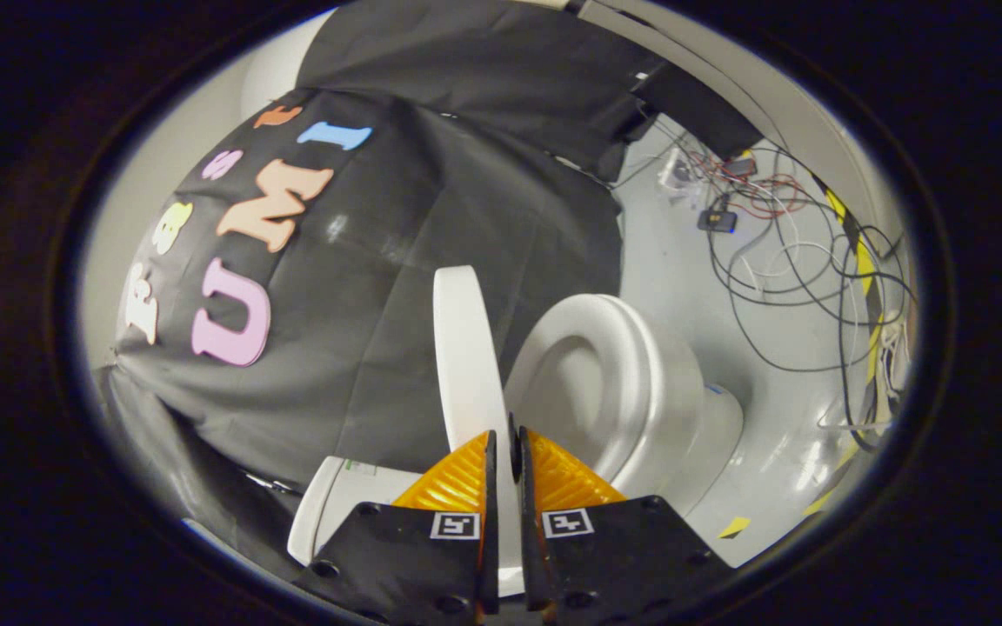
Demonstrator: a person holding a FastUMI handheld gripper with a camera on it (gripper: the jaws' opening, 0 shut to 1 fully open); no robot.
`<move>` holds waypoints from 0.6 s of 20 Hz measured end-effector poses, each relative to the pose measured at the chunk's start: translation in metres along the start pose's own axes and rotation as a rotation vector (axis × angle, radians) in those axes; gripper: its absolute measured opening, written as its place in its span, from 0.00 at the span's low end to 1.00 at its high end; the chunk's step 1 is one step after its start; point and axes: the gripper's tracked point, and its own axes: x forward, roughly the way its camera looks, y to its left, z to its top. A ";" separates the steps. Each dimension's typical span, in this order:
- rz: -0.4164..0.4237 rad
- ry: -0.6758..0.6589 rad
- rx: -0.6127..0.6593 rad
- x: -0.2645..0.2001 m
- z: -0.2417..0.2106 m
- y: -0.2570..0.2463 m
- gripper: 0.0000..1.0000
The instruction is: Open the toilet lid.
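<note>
The white toilet lid point(464, 348) stands raised, seen edge-on, well apart from the seat. Its lower rim runs down between my two fingers. My gripper point(505, 439) is shut on that rim, with one finger on each face of the lid. The white toilet seat and bowl point(614, 382) lie uncovered just beyond the fingers, on the far side of the lid from the black cloth. The white tank point(336, 504) shows beside the fingers, on the cloth side of the lid.
Black cloth wall point(397, 261) hangs close behind the lid. Loose cables and small electronics point(771, 226) lie on the pale floor beyond the bowl. A yellow-and-black tape strip point(862, 261) runs along the floor's far edge.
</note>
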 end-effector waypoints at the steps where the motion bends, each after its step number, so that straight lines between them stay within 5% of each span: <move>1: 0.014 0.007 -0.029 -0.003 -0.001 0.011 0.12; 12: 0.156 0.089 -0.372 -0.018 -0.026 0.104 0.12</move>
